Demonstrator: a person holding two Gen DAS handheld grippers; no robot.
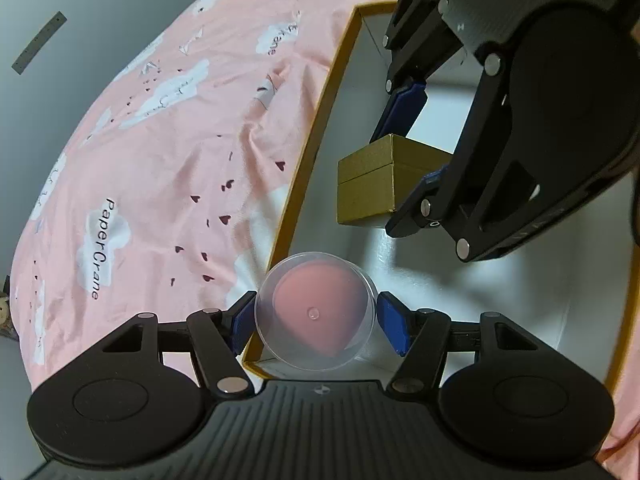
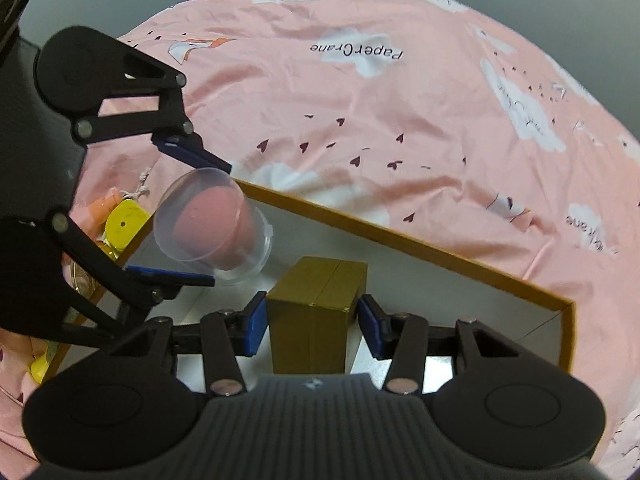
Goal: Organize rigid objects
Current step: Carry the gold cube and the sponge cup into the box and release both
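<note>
Both claws are loading the gold-rimmed tray [image 2: 400,236]: the left gripper [image 1: 316,316] clamps a clear cup [image 1: 316,312], the right gripper [image 2: 312,320] brackets a gold box [image 2: 316,308], seemingly gripped, next needing gentle release.

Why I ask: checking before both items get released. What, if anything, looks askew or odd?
Only the clear cup: it lies tilted sideways in the left gripper over the tray corner. The gold box stands square.

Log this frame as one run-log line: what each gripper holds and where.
left gripper: shut on clear plastic cup, over tray corner | right gripper: around gold box, contact unclear, in white tray | surface: pink bedsheet
</note>
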